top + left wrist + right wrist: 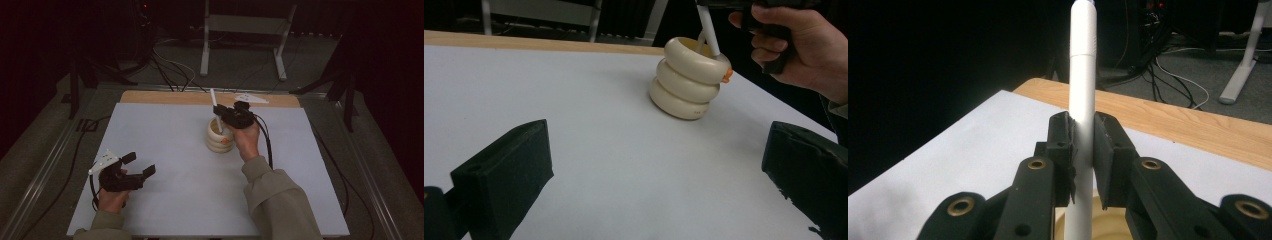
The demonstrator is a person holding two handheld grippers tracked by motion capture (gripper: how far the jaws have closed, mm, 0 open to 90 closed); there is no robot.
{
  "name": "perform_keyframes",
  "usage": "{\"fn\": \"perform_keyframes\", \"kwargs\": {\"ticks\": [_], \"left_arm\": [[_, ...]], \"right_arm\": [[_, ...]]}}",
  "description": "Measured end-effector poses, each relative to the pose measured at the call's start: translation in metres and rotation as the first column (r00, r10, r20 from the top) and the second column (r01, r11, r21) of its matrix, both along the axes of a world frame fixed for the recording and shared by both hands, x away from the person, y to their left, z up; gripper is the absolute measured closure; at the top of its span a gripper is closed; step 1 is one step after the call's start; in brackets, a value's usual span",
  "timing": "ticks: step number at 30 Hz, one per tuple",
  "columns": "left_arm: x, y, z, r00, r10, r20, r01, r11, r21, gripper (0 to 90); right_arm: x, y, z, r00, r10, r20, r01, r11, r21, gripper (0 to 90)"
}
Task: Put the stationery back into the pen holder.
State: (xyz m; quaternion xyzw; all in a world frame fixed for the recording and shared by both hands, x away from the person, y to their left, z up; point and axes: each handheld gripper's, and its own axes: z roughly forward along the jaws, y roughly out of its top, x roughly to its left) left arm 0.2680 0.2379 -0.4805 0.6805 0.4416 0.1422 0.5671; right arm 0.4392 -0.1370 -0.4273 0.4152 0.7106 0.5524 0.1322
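Left gripper (137,165): lower left of the high view, held in the person's left hand (111,197) low over the white table top (165,145); jaws wide apart, nothing between them. In the left gripper view its two black jaws rise at the lower left and lower right corners, bare table between them.

Holder (220,136): cream, shaped as three stacked rings, small orange spot on its side; stands upright on the table just right of the middle of the high view, well apart from the left gripper. In the left gripper view it sits upper centre (689,77).

Pen (216,111): white, slim, nearly upright, its lower end inside the holder's mouth, its upper end tilted toward the far edge. Centre of the right gripper view (1083,75).

Right gripper (222,112): directly above the holder, held in the right hand (248,140); jaws clamped on the pen's shaft from both sides.

Wooden strip (165,97): far edge of the table, upper middle.

Floor beyond: cables (170,70) and a white metal stand (245,35), top of frame.
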Motion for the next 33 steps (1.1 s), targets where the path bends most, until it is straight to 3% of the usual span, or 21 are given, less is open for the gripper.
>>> {"fn": "perform_keyframes", "kwargs": {"ticks": [33], "left_arm": [[0.000, -0.001, -0.001, 1.0000, -0.002, -0.003, 0.002, 1.0000, 0.000, 0.3]], "right_arm": [[0.002, -0.001, -0.023, 0.9991, -0.036, -0.024, 0.035, 0.999, -0.025, 79.0]]}}
